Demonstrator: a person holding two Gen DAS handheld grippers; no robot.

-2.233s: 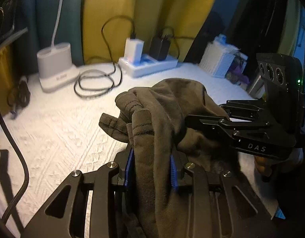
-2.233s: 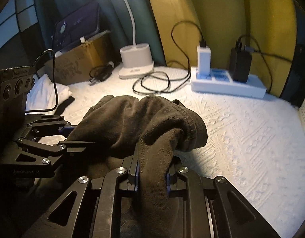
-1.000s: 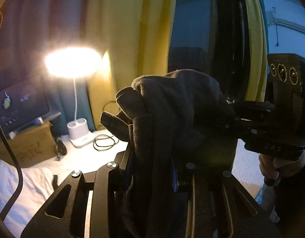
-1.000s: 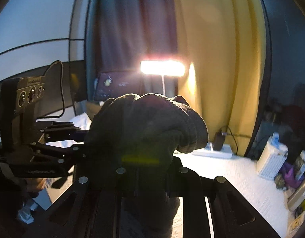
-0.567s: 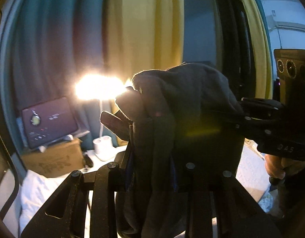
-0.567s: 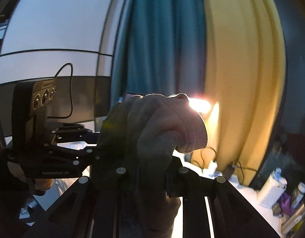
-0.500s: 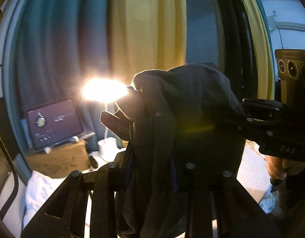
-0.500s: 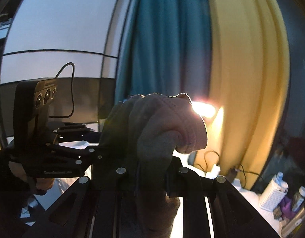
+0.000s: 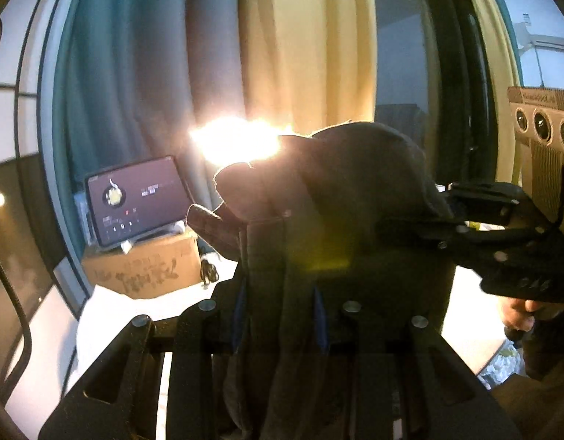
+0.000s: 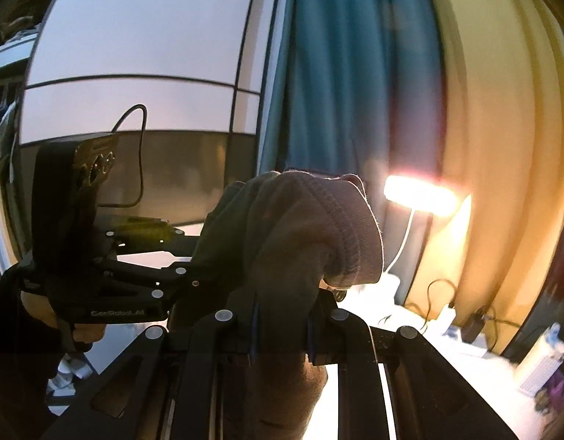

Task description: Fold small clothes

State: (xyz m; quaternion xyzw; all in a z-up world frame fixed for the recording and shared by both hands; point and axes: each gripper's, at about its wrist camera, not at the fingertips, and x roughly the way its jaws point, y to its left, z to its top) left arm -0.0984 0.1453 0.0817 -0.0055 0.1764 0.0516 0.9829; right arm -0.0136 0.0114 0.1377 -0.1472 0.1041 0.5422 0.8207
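A dark olive-brown small garment (image 9: 340, 198) hangs bunched in the air, high above the white bed. My left gripper (image 9: 280, 315) is shut on one part of it, cloth filling the space between its blue pads. My right gripper (image 10: 282, 324) is shut on another part of the garment (image 10: 300, 227). In the left wrist view the right gripper (image 9: 502, 245) reaches in from the right, close beside the cloth. In the right wrist view the left gripper (image 10: 135, 275) reaches in from the left. The garment's lower part is hidden.
A lit desk lamp (image 10: 419, 196) glares behind the cloth. Teal and yellow curtains (image 10: 355, 91) hang at the back. A screen (image 9: 135, 201) stands on a cardboard box (image 9: 146, 271). A power strip with chargers (image 10: 461, 322) and a white basket (image 10: 542, 366) lie on the white bedspread (image 10: 447, 385).
Both grippers lifted the garment from the bedspread high into the air and tilted upward. In the last half second they shifted a little; both stay shut on the cloth.
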